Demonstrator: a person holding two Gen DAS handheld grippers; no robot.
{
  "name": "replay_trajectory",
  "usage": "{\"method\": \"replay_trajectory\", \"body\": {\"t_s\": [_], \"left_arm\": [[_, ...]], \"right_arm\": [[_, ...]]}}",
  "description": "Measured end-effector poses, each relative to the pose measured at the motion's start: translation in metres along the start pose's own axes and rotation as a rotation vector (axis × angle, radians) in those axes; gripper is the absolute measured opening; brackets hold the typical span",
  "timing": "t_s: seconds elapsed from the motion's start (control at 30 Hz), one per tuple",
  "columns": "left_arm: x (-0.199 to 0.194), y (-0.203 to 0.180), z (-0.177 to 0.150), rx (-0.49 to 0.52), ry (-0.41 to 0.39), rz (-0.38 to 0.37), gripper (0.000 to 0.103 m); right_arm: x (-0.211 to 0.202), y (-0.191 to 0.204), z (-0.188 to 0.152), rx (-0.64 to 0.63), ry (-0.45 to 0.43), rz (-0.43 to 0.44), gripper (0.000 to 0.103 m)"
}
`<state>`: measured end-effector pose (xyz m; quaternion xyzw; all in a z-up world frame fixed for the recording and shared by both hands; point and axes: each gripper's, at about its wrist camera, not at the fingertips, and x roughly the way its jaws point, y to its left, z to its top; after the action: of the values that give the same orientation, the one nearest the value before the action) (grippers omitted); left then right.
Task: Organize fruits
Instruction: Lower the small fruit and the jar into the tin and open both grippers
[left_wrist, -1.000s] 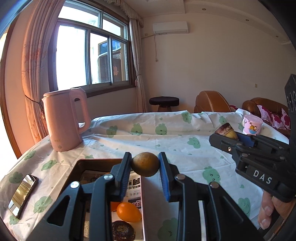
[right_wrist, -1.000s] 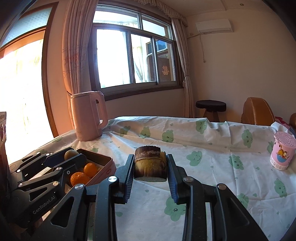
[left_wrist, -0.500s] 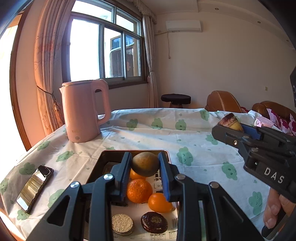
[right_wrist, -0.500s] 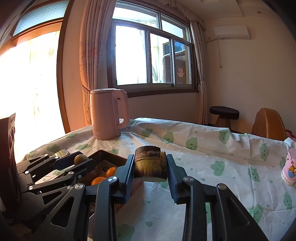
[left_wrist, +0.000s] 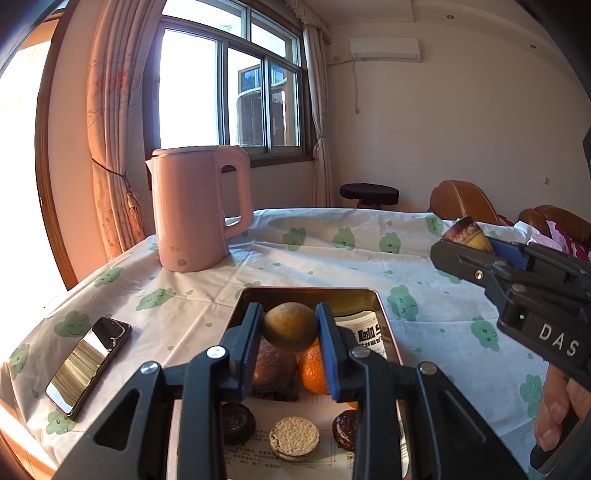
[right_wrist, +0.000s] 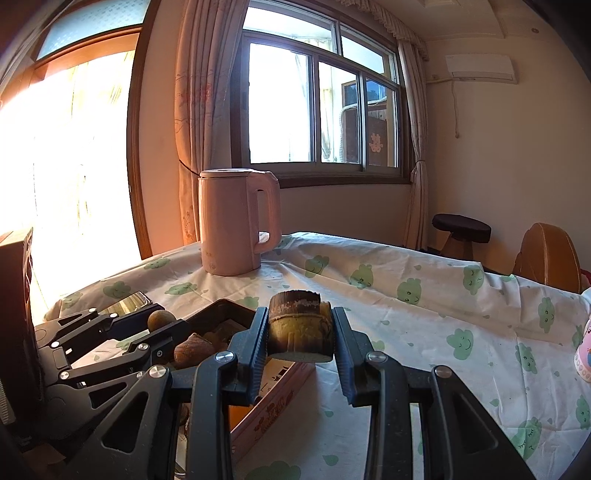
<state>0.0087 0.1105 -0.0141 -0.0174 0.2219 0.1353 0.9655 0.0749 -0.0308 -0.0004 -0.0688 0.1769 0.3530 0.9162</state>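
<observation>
The metal tin has slid from below-left to directly under the left gripper, which clamps a round brown fruit over the oranges inside; release looks near. The right gripper, beside the tin's right edge, has followed, pinching a bamboo-shoot chunk.

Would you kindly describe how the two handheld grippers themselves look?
Both are black, angular plastic linkages with silver rivets and blue ribbed pads lining the jaws. The right gripper bears white "DAS" lettering on its side; the left gripper shows no legible marking. No cables or sleeves visible.
</observation>
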Motion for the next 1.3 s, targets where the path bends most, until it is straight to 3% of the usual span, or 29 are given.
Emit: {"method": "replay_trajectory", "body": {"t_s": [0.53,1.0,1.3], "left_arm": [[0.008,0.027,-0.008,-0.035,0.043,0.033,0.031],[0.023,0.031,-0.02,-0.036,0.106,0.018,0.031],[0.027,0.028,-0.024,-0.028,0.131,0.015,0.032]], "right_arm": [[0.035,0.026,-0.002,-0.03,0.063,0.039,0.035],[0.078,0.034,-0.019,-0.043,0.206,0.04,0.035],[0.085,0.034,-0.025,-0.047,0.239,0.024,0.035]]}}
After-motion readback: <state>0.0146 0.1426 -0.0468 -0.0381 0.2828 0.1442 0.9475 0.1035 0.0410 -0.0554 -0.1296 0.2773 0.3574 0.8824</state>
